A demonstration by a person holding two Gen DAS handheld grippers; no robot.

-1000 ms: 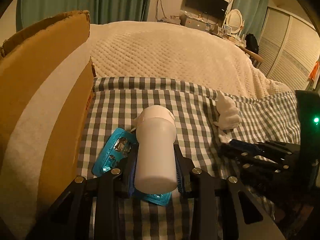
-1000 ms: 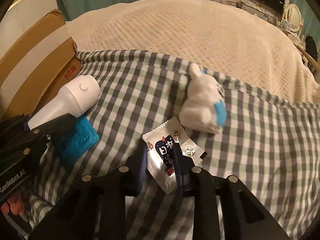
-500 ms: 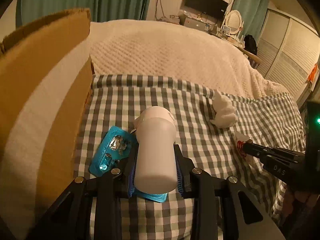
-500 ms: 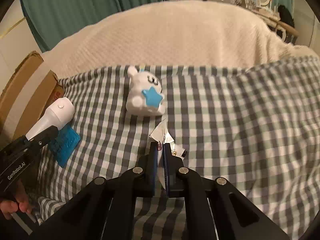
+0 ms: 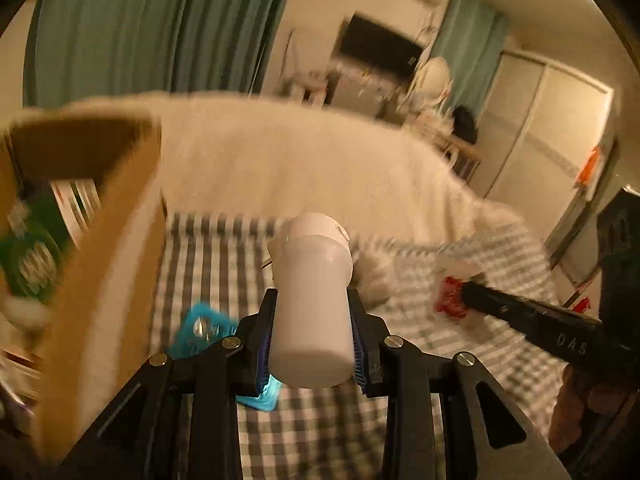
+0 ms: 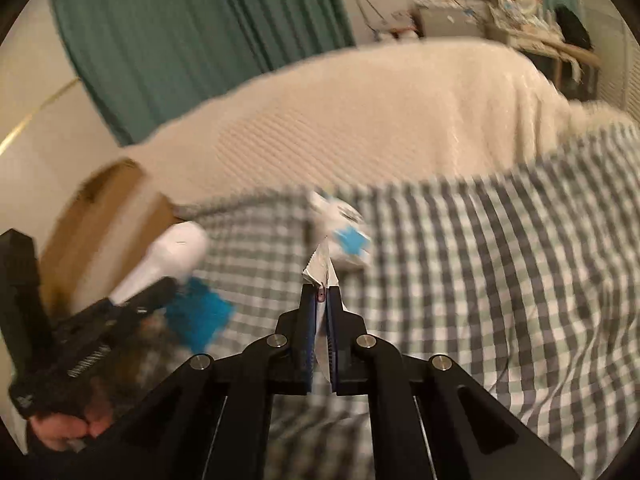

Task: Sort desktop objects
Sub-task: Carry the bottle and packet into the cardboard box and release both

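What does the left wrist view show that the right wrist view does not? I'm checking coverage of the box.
Only the left wrist view looks inside the cardboard box, at green packaging. Only the right wrist view shows the blue star on the white toy. Both show the left gripper shut on the white device, the right gripper pinching the snack packet, and the blue pack.

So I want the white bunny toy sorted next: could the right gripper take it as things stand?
Probably not yet. The right gripper is shut on the snack packet, so its jaws are occupied. The white bunny toy lies uncovered on the checked cloth just beyond, so the way itself looks free.
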